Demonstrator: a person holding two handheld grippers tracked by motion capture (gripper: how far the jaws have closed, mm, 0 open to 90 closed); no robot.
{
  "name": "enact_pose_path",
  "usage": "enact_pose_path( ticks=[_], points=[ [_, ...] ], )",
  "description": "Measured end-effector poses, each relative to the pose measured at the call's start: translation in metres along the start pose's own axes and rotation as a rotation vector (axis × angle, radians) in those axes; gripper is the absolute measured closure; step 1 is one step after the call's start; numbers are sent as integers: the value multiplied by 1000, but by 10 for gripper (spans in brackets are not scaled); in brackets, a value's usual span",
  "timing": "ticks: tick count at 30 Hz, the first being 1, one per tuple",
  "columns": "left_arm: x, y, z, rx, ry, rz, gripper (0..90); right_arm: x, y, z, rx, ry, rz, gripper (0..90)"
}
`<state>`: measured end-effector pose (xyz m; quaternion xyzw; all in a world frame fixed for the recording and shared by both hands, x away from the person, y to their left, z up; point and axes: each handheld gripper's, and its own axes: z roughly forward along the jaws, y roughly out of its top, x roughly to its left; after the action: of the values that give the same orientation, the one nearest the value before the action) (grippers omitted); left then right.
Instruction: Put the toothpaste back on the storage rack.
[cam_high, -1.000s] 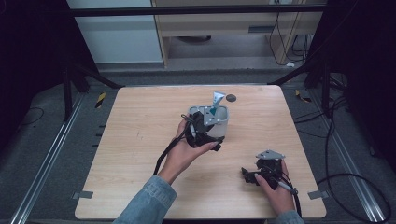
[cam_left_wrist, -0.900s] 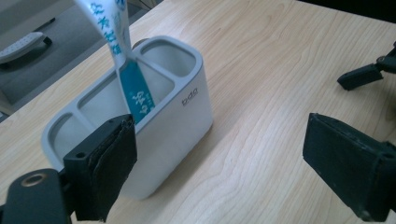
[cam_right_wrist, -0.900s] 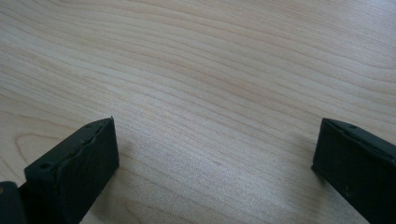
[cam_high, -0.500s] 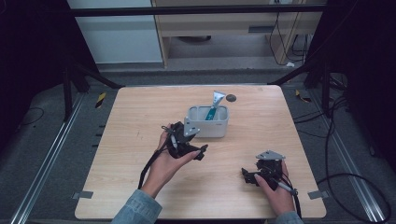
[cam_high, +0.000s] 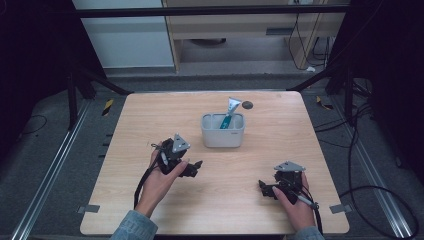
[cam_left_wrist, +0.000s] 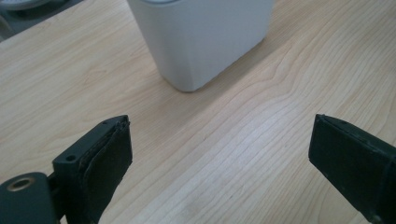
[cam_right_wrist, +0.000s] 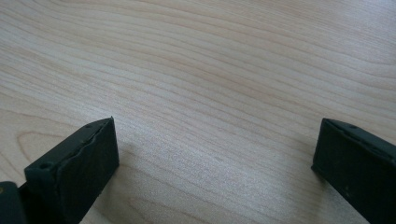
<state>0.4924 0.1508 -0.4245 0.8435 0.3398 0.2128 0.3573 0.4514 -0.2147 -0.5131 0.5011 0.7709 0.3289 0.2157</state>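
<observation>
White container (cam_high: 223, 131) is seen standing upright on the table (cam_high: 150, 120), toward its far middle; a blue-and-white tube (cam_high: 230, 111) is held inside it, tilted, top poking above the rim. Left gripper (cam_high: 194, 167) is held near the container, on its near-left side, jaws spread wide with nothing between. Right gripper (cam_high: 263, 188) is rested well apart from the container, to its near right, jaws likewise parted and empty. A small dark disc (cam_high: 247, 105) is noted just beyond the container.
</observation>
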Motion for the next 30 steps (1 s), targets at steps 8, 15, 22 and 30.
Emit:
enact_pose_path(
  ticks=[8, 15, 22, 30],
  points=[
    [19, -29, 1, 27, 38, -46, 59, 0, 0, 0, 0, 0, 0, 4],
    [24, -46, -4, 55, 61, -55, 60, 0, 0, 0, 0, 0, 0, 4],
    [46, -69, -4, 76, 92, -122, 60, 0, 0, 0, 0, 0, 0, 4],
    [66, -91, -8, 95, 124, -167, 61, 0, 0, 0, 0, 0, 0, 4]
  ],
)
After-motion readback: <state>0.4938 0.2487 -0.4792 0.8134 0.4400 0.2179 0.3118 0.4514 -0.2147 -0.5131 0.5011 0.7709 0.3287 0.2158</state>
